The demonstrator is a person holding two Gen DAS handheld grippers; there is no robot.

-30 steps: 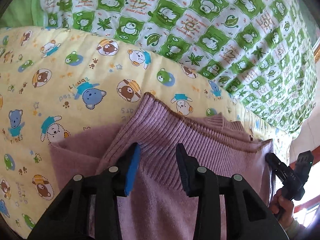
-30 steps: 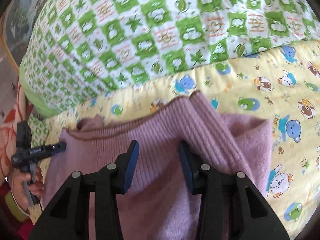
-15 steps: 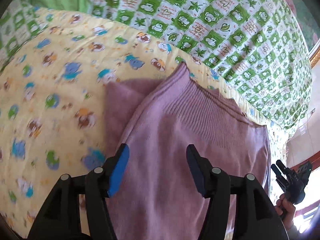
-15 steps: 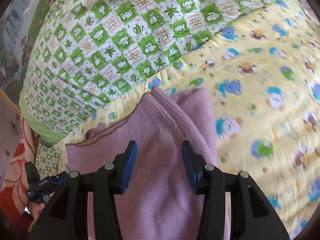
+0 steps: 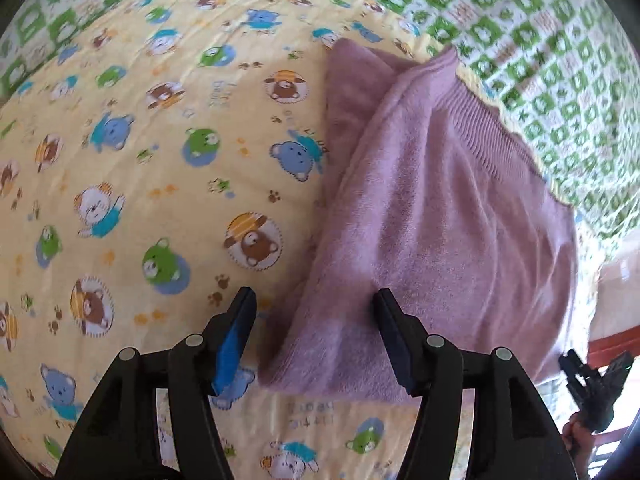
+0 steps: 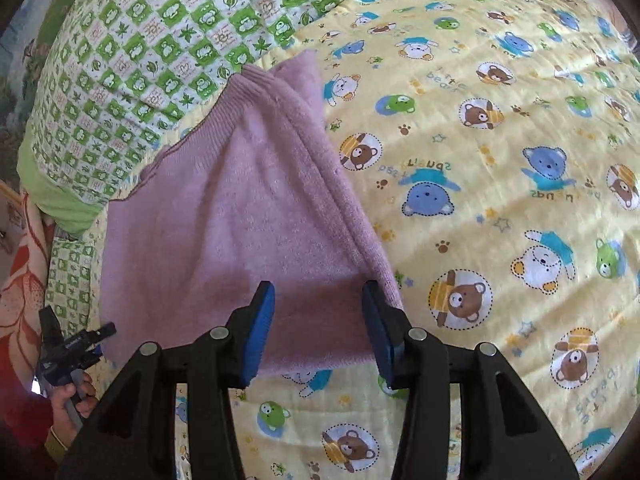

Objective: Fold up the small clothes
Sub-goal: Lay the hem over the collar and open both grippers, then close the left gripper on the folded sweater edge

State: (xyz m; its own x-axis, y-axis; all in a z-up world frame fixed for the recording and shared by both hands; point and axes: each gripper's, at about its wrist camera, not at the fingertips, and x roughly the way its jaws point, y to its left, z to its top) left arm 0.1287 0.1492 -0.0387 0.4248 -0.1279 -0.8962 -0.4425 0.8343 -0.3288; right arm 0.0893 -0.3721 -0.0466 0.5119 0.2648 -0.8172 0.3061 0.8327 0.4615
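A mauve knitted garment (image 5: 440, 220) lies folded flat on the yellow bear-print quilt (image 5: 140, 160); it also shows in the right wrist view (image 6: 224, 216), with a ribbed band at its far end. My left gripper (image 5: 314, 320) is open and empty, hovering over the garment's near left corner. My right gripper (image 6: 318, 312) is open and empty above the garment's near right corner. Each gripper shows small in the other's view, the right one (image 5: 596, 384) and the left one (image 6: 72, 348), both off the garment's edge.
A green-and-white checked quilt (image 6: 160, 48) lies beyond the garment, also seen in the left wrist view (image 5: 560, 60). An orange floral cloth (image 6: 24, 272) lies at the bed's left side. The yellow quilt (image 6: 500, 160) stretches wide to the right.
Both grippers have opened wider and pulled back toward the garment's near edge. The garment now lies folded and released on the yellow quilt.
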